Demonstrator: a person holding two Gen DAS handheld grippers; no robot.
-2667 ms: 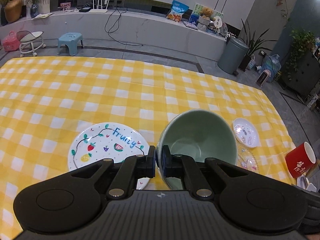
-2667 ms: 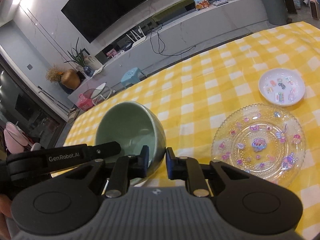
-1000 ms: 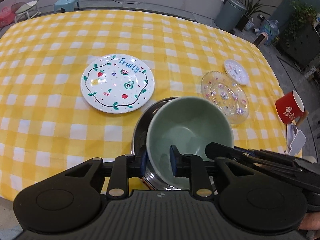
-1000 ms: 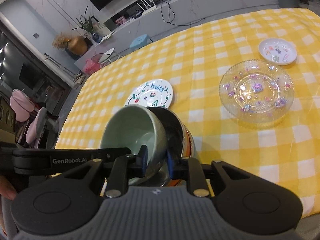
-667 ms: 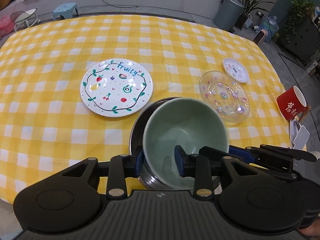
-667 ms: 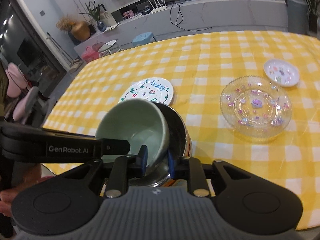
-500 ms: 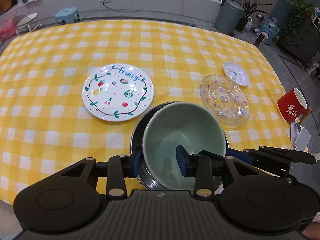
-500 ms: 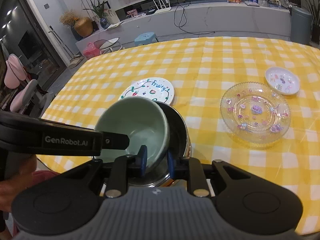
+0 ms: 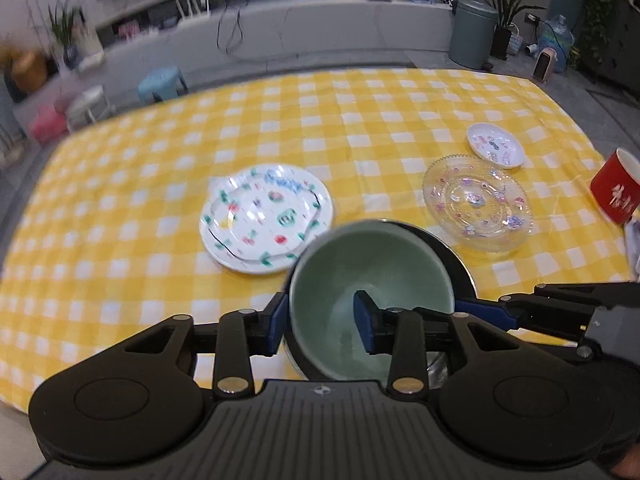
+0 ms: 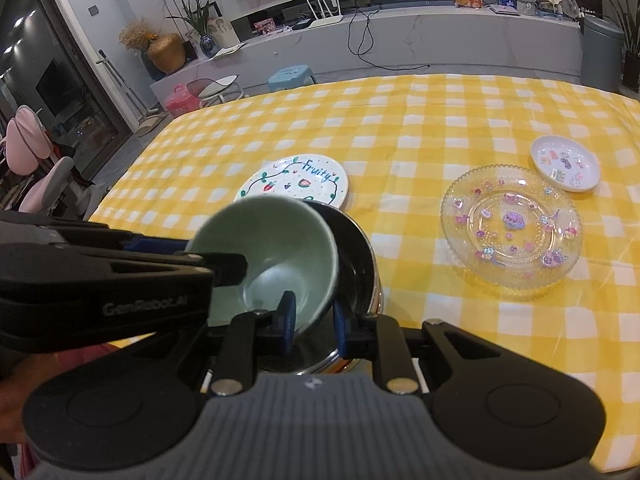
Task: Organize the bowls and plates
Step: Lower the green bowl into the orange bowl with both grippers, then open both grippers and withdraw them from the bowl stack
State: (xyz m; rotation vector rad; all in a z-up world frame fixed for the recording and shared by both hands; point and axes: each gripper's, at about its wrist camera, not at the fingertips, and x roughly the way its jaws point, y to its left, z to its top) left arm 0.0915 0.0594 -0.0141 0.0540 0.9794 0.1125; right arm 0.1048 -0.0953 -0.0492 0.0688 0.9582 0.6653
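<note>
A pale green bowl sits tilted inside a dark metal bowl near the table's front edge. My left gripper is open, its jaws astride the green bowl's near-left rim. My right gripper is open too, its jaws standing on either side of the green bowl's near-right rim, above the metal bowl. A white "Fruity" plate lies just beyond, also in the right wrist view.
A clear patterned glass plate and a small white dish lie to the right; both show in the right wrist view, the plate and the dish. A red mug stands at the right edge. Yellow checked tablecloth covers the table.
Both grippers brought the green bowl down into the metal bowl. The left jaws then opened off the rim, and the right jaws widened too. Both cameras drew back a little.
</note>
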